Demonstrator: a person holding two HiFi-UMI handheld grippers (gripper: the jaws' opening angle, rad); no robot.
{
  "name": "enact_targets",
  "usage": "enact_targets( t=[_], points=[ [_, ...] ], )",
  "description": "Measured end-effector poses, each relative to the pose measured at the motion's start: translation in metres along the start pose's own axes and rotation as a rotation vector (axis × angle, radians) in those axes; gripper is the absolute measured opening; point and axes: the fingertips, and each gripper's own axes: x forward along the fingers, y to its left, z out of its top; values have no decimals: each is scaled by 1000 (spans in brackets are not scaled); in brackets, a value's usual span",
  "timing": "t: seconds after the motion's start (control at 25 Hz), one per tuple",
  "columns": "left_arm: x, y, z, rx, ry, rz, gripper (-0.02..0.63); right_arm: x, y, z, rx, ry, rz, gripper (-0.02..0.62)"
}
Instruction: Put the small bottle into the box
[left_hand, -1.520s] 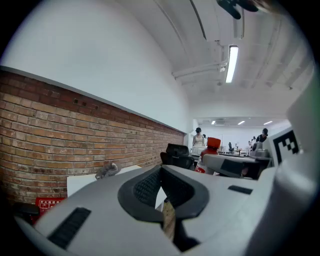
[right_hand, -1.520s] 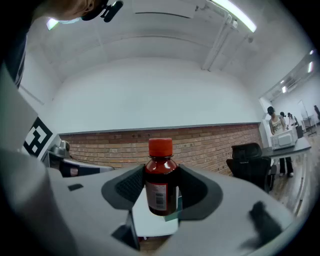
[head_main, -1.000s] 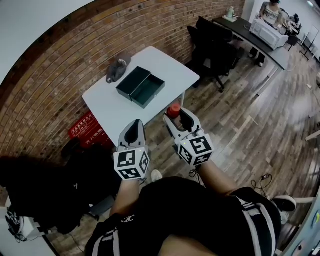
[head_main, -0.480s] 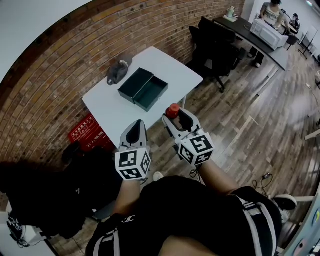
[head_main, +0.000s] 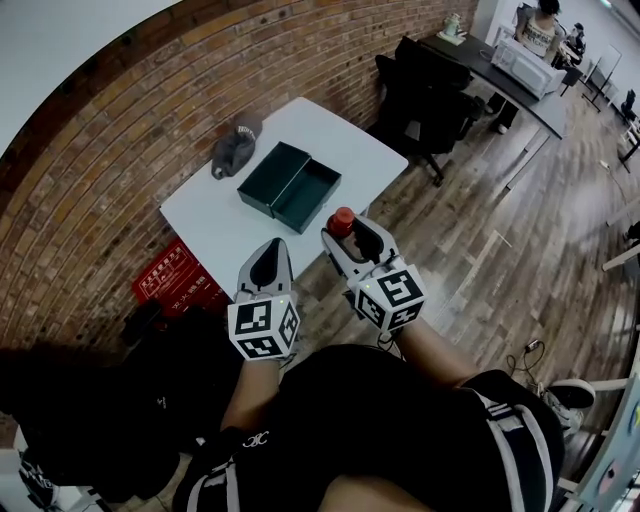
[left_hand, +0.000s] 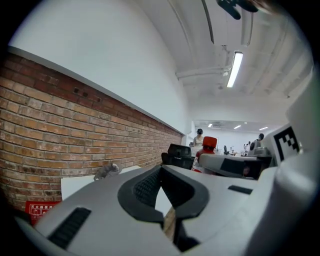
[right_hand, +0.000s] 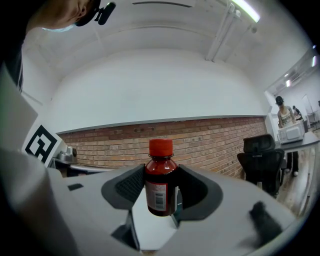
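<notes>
Brickwork forms the wall (head_main: 120, 130) behind a white tabletop (head_main: 350, 140) in the head view. On the tabletop lies an open dark green box (head_main: 290, 187), its two halves side by side and nothing showing inside. A grey hat (head_main: 233, 147) rests just beyond the box, near the wall. A red crate (head_main: 178, 280) sits on the wooden floor (head_main: 480, 260) beside the tabletop, and a black office chair (head_main: 425, 85) stands at its far end. Both tongs hang in the air on the near side of the tabletop. The left tongs (head_main: 268, 255) carry nothing, and the right tongs (head_main: 350, 232) carry the small bottle (head_main: 342, 220), well short of the box.

In the left gripper view the two jaws meet at their tips with nothing clamped. Only the oval gap behind the tips shows a slice of tabletop and floor. The bottle's red top shows to the right.

In the right gripper view the jaws press on both sides of the bottle, which stands upright between the ribbed pads. It is dark reddish brown, with a red screw top and a white label bearing a barcode
</notes>
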Motion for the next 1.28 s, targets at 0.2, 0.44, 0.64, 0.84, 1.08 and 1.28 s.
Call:
enact_targets(
  t=[0.2, 0.44, 0.64, 0.84, 1.08, 1.28],
  points=[
    [5, 20, -1, 8, 4, -44, 12, 15, 8, -4, 17, -10, -32, 215],
    [9, 39, -8, 1, 22, -73, 12, 32, 22, -11, 12, 7, -22, 215],
    [13, 56, -8, -2, 24, -59, 12, 50, 22, -12, 31, 5, -18, 215],
    [24, 72, -10, -10, 26, -24, 12, 72, 17, -15, 37, 6, 11, 215],
    [49, 82, -13, 9, 39, 19, 12, 96, 0, -20, 32, 13, 42, 215],
    [87, 84, -19, -10, 69, 39, 12, 119, -32, -24, 40, 19, 67, 215]
  ],
)
